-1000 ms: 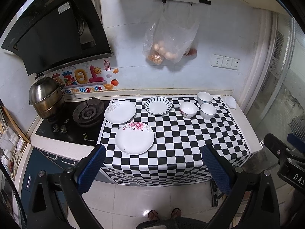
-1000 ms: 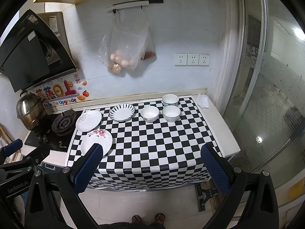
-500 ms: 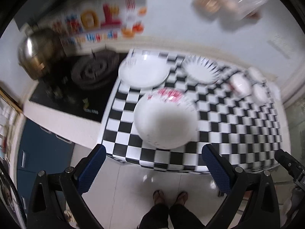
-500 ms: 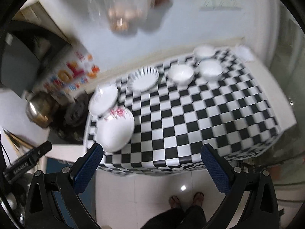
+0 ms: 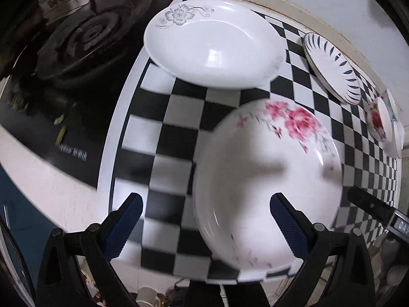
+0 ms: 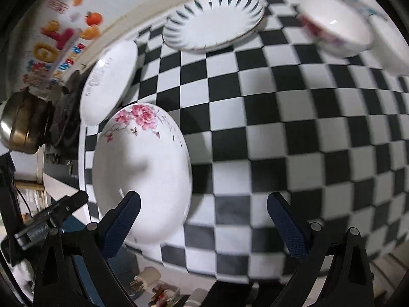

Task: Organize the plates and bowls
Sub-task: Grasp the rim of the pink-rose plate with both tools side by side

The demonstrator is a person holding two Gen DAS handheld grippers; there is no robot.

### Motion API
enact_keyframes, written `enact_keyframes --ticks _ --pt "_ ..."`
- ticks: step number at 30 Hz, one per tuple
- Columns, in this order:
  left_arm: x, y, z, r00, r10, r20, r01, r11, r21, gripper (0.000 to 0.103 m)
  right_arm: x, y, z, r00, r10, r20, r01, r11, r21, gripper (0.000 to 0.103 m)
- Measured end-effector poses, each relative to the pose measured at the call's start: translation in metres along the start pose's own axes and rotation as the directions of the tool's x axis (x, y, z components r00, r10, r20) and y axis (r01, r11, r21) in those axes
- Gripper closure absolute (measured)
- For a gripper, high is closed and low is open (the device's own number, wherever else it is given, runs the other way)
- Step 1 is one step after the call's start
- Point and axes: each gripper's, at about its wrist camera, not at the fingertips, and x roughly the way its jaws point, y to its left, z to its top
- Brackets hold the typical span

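Note:
A white plate with pink flowers [image 5: 265, 174] lies near the front left edge of the checkered counter; it also shows in the right wrist view [image 6: 143, 168]. My left gripper [image 5: 205, 223] is open, low over its front left rim. My right gripper [image 6: 202, 222] is open, just right of that plate. Behind it lie a white plate with a grey flower [image 5: 214, 43] and a blue-striped plate [image 5: 332, 66]. A bowl with a red flower [image 6: 337, 28] stands at the back right.
A black gas hob [image 5: 84, 43] sits left of the counter, with a steel pot [image 6: 23, 125] on it. A second white bowl [image 6: 393, 46] stands at the far right. The counter's front edge drops off right under both grippers.
Both grippers have dropped from high above the floor down close to the counter, closing in on the pink-flowered plate. Both stay open. The dishes have not moved.

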Motion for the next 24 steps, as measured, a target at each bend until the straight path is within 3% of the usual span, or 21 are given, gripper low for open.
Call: enact_keyframes --ticks 5,7,12,13,15,17,24 --pt "0.017 0.001 0.016 0.999 -0.031 -0.038 0.032 0.999 0.019 0.02 0.034 0.016 0.024 0.998 -0.025 -0.061 0.024 1.0 -0.018 0.012" --pt "0.024 -0.001 0.019 0.997 -0.052 -0.057 0.054 0.998 0.037 0.034 0.044 0.02 0.03 0.995 -0.026 -0.094 0.024 0.999 -0.023 0.014" --pt "0.037 -0.011 0.02 0.993 -0.047 -0.104 0.057 0.994 0.095 0.055 0.055 0.023 0.036 0.99 -0.001 -0.141 -0.003 1.0 -0.026 0.048" --pt "0.037 -0.013 0.02 0.994 -0.036 -0.1 0.046 0.994 0.1 0.055 0.056 0.022 0.037 0.989 0.008 -0.146 -0.012 1.0 -0.025 0.052" --pt "0.034 -0.013 0.019 0.995 -0.033 -0.093 0.042 0.994 0.097 0.056 0.058 0.022 0.038 0.985 0.036 -0.166 -0.039 0.999 -0.017 0.073" --pt "0.031 -0.01 0.017 0.994 -0.044 -0.095 0.051 0.996 0.068 0.057 0.062 0.022 0.04 0.98 0.065 -0.191 -0.068 0.998 -0.01 0.083" --pt "0.02 -0.017 0.007 0.995 -0.05 -0.085 0.053 0.998 0.034 0.058 0.057 0.009 0.041 0.973 0.073 -0.217 -0.081 0.996 -0.03 0.086"
